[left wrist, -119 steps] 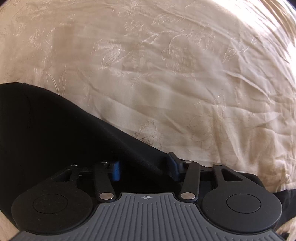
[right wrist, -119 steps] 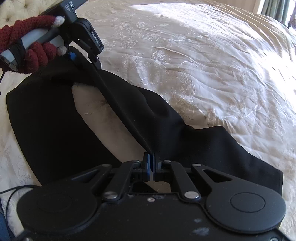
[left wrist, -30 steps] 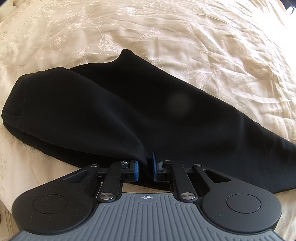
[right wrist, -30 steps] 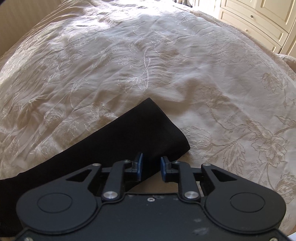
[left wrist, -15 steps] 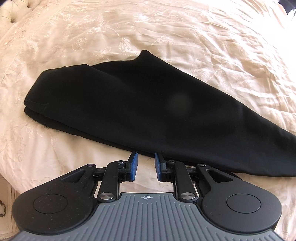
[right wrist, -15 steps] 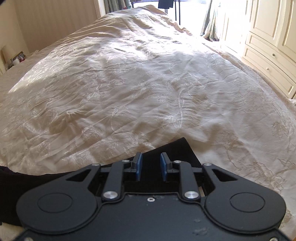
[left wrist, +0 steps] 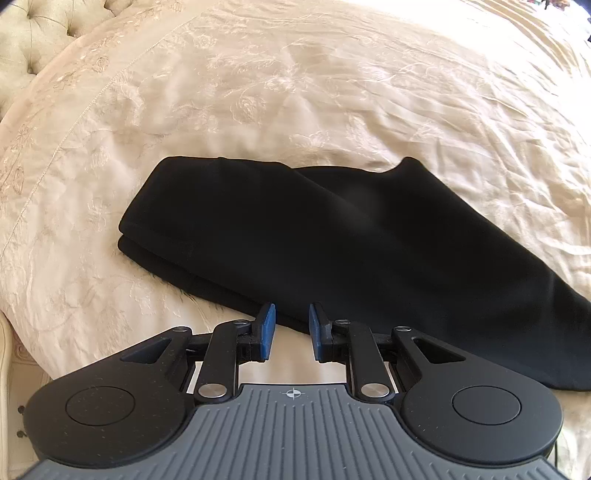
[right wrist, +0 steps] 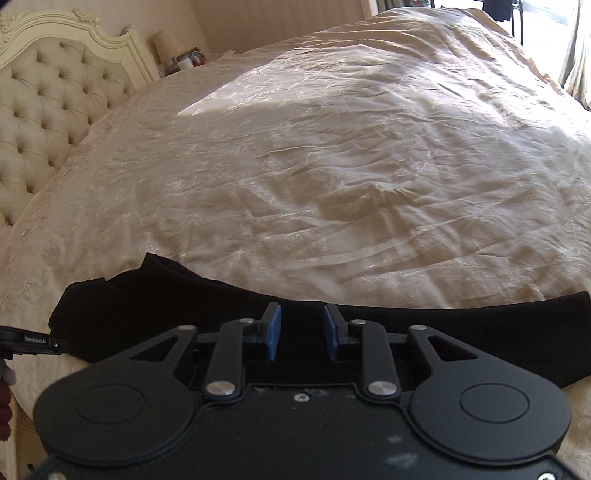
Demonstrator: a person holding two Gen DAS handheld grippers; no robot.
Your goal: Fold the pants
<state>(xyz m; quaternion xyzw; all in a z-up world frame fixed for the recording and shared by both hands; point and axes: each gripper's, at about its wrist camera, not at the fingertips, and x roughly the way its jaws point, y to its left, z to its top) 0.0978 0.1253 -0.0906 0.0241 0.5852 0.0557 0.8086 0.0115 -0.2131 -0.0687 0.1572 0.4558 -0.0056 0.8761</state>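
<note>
The black pants [left wrist: 351, 236] lie on the cream bedspread [left wrist: 295, 92], folded lengthwise into a long strip with two layers showing at the left end. My left gripper [left wrist: 291, 325] is open and empty, just off the near edge of the pants. In the right wrist view the pants [right wrist: 480, 332] stretch across the frame near the bed's front edge. My right gripper [right wrist: 302, 326] is open and empty above the strip's middle. The tip of the left gripper [right wrist: 33, 341] shows at the far left there.
A tufted cream headboard [right wrist: 48, 110] stands at the left. A nightstand with small items [right wrist: 184, 59] is behind it. The embroidered bedspread [right wrist: 351, 166] spreads wide beyond the pants. Curtains and a bright window [right wrist: 554, 29] are at the far right.
Both grippers have let go of the pants and drawn back and up. The pants now lie flat, one half folded over the other. Both jaws have opened a little wider.
</note>
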